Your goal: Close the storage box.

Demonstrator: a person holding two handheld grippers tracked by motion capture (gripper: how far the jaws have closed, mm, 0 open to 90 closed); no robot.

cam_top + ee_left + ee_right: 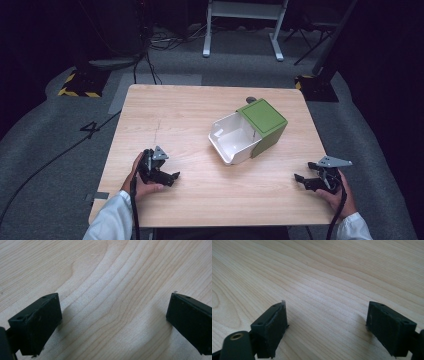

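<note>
Both hand-held grippers, left (169,176) and right (303,180), rest wide open and empty on the counter (185,115), well apart from the green-and-white bin (248,131) tipped mid-counter; a square approach would likely serve best.

One mark can be read: a black figure "4" (91,128) on the grey floor (45,145), at the left of the high view, just off the tabletop's (190,105) left edge. No lettering can be read on anything else.
</note>
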